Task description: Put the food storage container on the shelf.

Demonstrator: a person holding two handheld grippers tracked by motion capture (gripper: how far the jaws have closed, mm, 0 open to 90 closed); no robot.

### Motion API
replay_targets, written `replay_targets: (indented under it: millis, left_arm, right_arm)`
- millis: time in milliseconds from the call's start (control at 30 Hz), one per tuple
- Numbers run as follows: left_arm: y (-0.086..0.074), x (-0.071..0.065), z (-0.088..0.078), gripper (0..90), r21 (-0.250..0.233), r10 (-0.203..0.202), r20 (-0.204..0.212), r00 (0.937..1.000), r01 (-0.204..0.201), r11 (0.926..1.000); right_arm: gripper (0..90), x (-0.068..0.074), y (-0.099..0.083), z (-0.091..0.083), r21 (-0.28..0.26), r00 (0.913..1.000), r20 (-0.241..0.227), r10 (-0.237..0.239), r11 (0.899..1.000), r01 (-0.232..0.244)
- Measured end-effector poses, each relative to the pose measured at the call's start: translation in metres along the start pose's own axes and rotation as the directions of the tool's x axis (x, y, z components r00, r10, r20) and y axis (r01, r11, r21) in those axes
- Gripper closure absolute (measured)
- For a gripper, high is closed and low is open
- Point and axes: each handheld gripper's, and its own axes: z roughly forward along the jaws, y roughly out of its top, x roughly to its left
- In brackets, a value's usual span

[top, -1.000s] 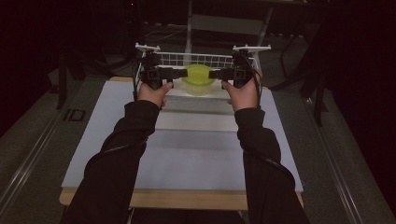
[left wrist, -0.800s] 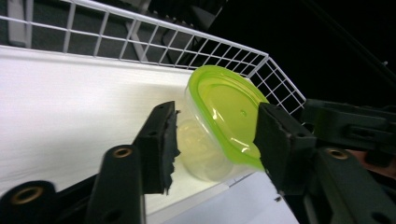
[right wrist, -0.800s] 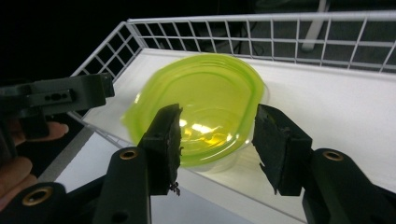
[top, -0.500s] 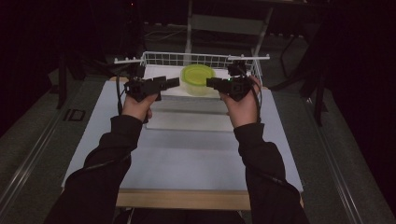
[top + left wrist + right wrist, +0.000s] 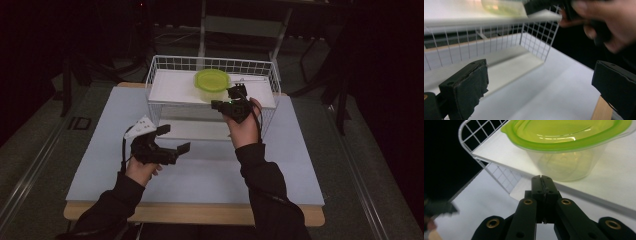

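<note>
A clear tub with a lime-green lid (image 5: 212, 80) stands on the white upper board of a white wire basket (image 5: 210, 64) at the back of the table. My right gripper (image 5: 216, 104) hovers just in front of the tub (image 5: 566, 135), apart from it. Its jaws (image 5: 542, 180) have just been closing and are shut with nothing between them. My left gripper (image 5: 172, 139) hangs low over the pale table (image 5: 200, 175), in front of the basket's left corner. Its jaws (image 5: 540, 85) have just been opening and stand wide, empty. The tub (image 5: 501, 6) is blurred at the top of the left gripper view.
The basket's wire wall (image 5: 499, 32) and a lower white board (image 5: 511, 67) lie ahead of the left gripper. The person's right hand (image 5: 599, 22) is at the upper right of that view. The table's wooden front edge (image 5: 195, 212) runs near the person; dark floor surrounds the table.
Both grippers have pulled back from the tub's sides toward the person. The left one dropped down and to the left and opened; the right one shut. The tub stays on the board.
</note>
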Motion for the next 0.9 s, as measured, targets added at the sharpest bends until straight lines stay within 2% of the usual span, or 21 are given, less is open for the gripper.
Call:
replay_targets:
  millis: [67, 200, 267, 367, 567, 633, 667, 733, 800, 833, 900]
  left_arm:
    - [-0.008, -0.004, -0.001, 1.7, 0.003, 0.016, -0.001, 0.9999, -0.016, 0.9999]
    - [-0.019, -0.009, -0.004, 1.8, -0.001, 0.009, 0.022, 0.9997, -0.009, 1.0]
    - [-0.023, -0.011, -0.004, 1.8, -0.002, -0.011, 0.042, 0.9991, 0.011, 0.9999]
    - [-0.027, -0.015, -0.004, 1.8, -0.003, -0.005, 0.051, 0.9987, 0.006, 1.0]
    - [-0.031, -0.018, -0.002, 1.8, -0.008, -0.02, 0.073, 0.9972, 0.021, 0.9998]
    - [-0.031, -0.018, -0.001, 1.8, -0.005, -0.017, 0.073, 0.9971, 0.018, 0.9998]
    - [-0.032, -0.018, -0.001, 1.8, -0.007, -0.002, 0.07, 0.9975, 0.003, 1.0]
    - [-0.033, -0.018, -0.002, 1.8, -0.012, 0.012, 0.059, 0.9982, -0.011, 0.9999]
    - [-0.033, -0.017, -0.004, 1.8, -0.026, 0.021, 0.062, 0.9979, -0.02, 0.9995]
    - [-0.033, -0.017, -0.004, 1.8, -0.026, 0.021, 0.062, 0.9979, -0.02, 0.9995]
    - [-0.033, -0.016, -0.006, 1.8, -0.038, 0.043, 0.056, 0.9975, -0.041, 0.9984]
  right_arm:
    - [90.0, -0.001, 0.001, 0.005, 0.01, 0.9999, 0.008, 0.007, 1.0, -0.007]
    - [89.9, -0.003, 0.006, 0.01, 0.001, 0.9996, 0.02, 0.018, 1.0, -0.018]
    - [89.8, -0.004, 0.008, 0.012, 0.003, 0.9995, 0.025, 0.02, 1.0, -0.02]
    - [89.0, -0.005, 0.012, 0.015, 0.001, 0.9992, 0.032, 0.024, 1.0, -0.024]
    - [85.5, -0.007, 0.014, 0.019, 0.006, 0.9987, 0.042, 0.027, 1.0, -0.028]
    - [85.4, -0.006, 0.014, 0.018, 0.011, 0.9988, 0.036, 0.033, 0.999, -0.033]
    - [84.8, -0.006, 0.012, 0.017, 0.006, 0.999, 0.033, 0.031, 0.999, -0.032]
    - [79.8, -0.001, 0.005, 0.011, -0.009, 0.9998, 0.005, 0.018, 1.0, -0.018]
    - [72.7, 0.003, -0.001, 0.005, -0.015, 1.0, -0.002, -0.01, 1.0, 0.01]
    - [72.7, 0.003, -0.001, 0.005, -0.015, 1.0, -0.002, -0.01, 1.0, 0.01]
    - [56.6, 0.009, -0.009, -0.004, -0.036, 0.9982, -0.036, -0.047, 0.998, 0.046]
